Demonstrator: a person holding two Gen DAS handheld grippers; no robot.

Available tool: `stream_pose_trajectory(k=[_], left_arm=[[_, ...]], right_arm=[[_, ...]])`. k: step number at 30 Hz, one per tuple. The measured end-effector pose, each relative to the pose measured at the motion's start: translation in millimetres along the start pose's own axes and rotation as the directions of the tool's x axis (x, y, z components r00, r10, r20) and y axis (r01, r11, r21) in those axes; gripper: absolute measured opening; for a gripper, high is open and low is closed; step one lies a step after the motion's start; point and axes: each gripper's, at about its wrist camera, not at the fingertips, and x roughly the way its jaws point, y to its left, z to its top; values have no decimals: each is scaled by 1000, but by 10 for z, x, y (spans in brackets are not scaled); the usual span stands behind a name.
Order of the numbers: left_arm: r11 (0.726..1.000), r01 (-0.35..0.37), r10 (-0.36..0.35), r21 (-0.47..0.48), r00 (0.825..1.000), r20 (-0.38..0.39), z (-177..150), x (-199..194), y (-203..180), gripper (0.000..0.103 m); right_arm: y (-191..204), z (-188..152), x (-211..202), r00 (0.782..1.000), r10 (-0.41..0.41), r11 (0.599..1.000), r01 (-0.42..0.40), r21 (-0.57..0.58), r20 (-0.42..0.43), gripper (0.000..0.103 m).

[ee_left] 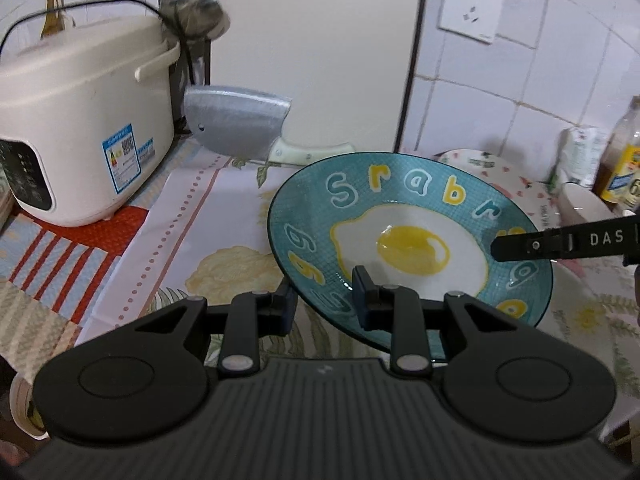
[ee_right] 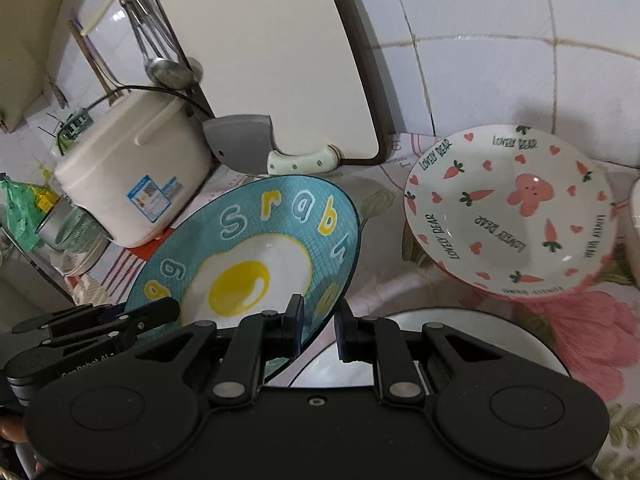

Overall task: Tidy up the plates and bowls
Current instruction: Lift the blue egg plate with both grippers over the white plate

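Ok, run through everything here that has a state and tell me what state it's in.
Blue egg plate: lifted, tilted, held at two rim spots.
Left gripper: shut on the plate's near rim.
Right gripper: shut on the plate's rim.
Pink carrot plate: resting on the cloth, untouched.
Rice cooker: lid closed.
Cleaver: propped against the board.
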Motion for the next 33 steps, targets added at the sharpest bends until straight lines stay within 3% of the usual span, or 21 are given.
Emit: stream_pose_trajectory(k=[18, 33], left_arm=[[993, 87, -89, 83, 996, 18, -125, -884, -634, 27], [984, 143, -140, 110, 989, -39, -428, -863, -944, 27]], right_arm=[[-15, -448, -1183, 996, -36, 999, 35, 14, 79, 20], [-336, -837, -1395, 996, -58, 997, 54, 61, 74, 20]])
